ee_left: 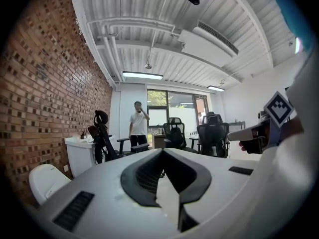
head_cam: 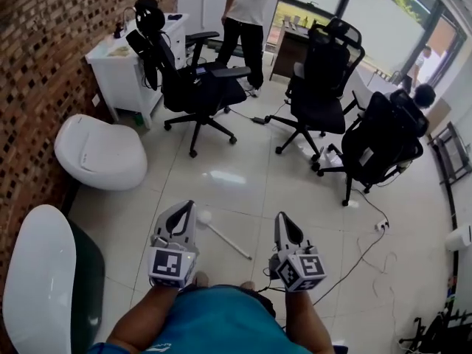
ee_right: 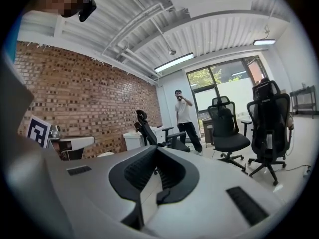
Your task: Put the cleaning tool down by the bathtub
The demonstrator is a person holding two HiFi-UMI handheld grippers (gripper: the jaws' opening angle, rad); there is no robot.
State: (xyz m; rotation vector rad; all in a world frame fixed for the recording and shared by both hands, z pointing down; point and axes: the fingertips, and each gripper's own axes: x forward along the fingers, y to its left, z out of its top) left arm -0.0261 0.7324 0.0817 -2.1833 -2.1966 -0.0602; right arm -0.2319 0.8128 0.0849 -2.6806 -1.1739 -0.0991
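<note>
Overhead, we see the slim white cleaning tool [head_cam: 225,236], a straight stick with a small round head, lying flat on the pale glossy tiled floor [head_cam: 243,183]. In the head view it lies in the gap between the two grippers. Its round head is just beside the tip of the left gripper [head_cam: 186,209], on that gripper's inner side. The stick runs obliquely toward the lower right and ends short of the right gripper [head_cam: 283,218]. Neither gripper touches it.

In the left gripper view, we read the jaws of the left gripper [ee_left: 162,151] as clenched tip to tip, with nothing between them. The right gripper view shows the same for the right gripper [ee_right: 156,148]: its jaws are pressed together and empty. Both grippers are held roughly level above the floor, pointing away from the person.

The white oval bathtub with a dark interior [head_cam: 37,271] occupies the lower left corner of the head view, against the red-brown brick wall [head_cam: 44,43]. The cleaning tool lies apart from the bathtub, and the left gripper stands between the two in the frame. Beyond the bathtub, along the same wall, sits a white closed-lid toilet [head_cam: 103,153]. Three black wheeled office chairs [head_cam: 195,80] stand farther back on the floor.
</note>
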